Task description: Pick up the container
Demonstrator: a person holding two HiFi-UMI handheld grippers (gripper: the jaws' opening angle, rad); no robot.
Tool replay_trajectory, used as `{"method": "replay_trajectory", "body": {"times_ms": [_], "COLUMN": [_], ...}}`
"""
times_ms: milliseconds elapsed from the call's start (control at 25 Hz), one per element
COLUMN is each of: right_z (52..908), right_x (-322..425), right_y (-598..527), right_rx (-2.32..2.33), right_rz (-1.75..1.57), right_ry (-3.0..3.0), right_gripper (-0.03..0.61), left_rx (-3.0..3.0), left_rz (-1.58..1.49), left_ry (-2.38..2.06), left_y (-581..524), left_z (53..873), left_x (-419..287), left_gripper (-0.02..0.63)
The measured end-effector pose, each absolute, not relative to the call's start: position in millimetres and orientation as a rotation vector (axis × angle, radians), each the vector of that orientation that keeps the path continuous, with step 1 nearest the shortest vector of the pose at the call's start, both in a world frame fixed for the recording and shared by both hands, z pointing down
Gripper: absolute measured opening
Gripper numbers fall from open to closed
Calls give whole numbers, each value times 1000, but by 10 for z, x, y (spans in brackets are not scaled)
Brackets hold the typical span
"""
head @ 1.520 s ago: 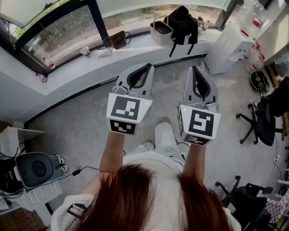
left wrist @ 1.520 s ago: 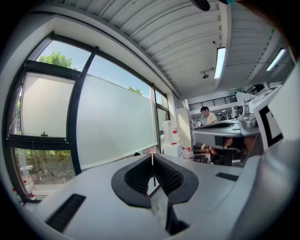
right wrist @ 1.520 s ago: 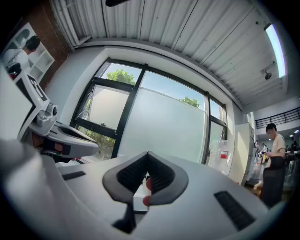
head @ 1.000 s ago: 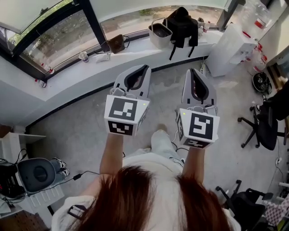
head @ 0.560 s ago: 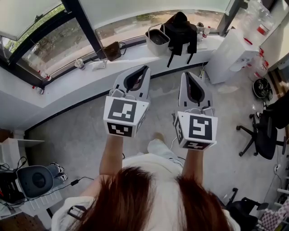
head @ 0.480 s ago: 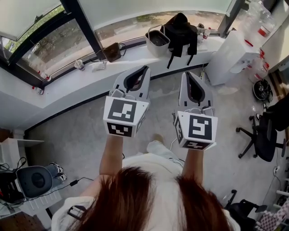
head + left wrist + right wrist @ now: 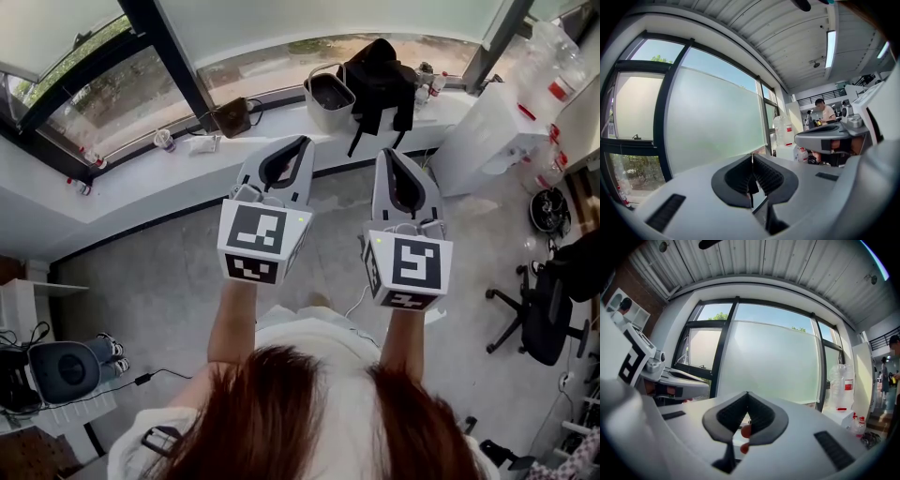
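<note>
Pointing level, white left gripper (image 7: 300,141) and white right gripper (image 7: 386,153) are pressed together, empty, nothing being within reach; ahead of both, a grey handled plastic container (image 7: 330,111), probably the target.

This looks like an office. Black swivel chairs (image 7: 544,314) stand on a concrete floor (image 7: 159,281), with a white water dispenser (image 7: 483,136) beside big windows (image 7: 103,98).

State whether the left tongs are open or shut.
Shut. The left tongs show ribbed pads meeting at the tip, nothing held between them.
</note>
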State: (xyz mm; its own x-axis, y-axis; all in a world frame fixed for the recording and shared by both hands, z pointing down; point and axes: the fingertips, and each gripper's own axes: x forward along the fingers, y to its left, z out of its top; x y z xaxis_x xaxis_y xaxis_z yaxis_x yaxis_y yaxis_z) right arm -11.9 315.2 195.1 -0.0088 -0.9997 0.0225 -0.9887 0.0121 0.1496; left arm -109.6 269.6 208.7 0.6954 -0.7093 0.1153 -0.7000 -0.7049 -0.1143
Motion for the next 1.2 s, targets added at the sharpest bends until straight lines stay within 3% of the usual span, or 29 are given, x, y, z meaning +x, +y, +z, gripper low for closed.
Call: {"method": "replay_trajectory", "body": {"times_ms": [600, 1200], "right_z": [2118, 2170], "right_x": [310, 433], "right_y": [2710, 1643], "right_rx": [2163, 2149], "right_rz": [-15, -13], "right_ry": [-2210, -2176], "right_gripper": [25, 25], "left_rx": [-2819, -2794], "left_rz": [-286, -315], "left_ry": [1221, 1223], "left_y": [2301, 1196], "left_z": [2203, 2223], "left_x": [-861, -707], "left_gripper": [23, 23]}}
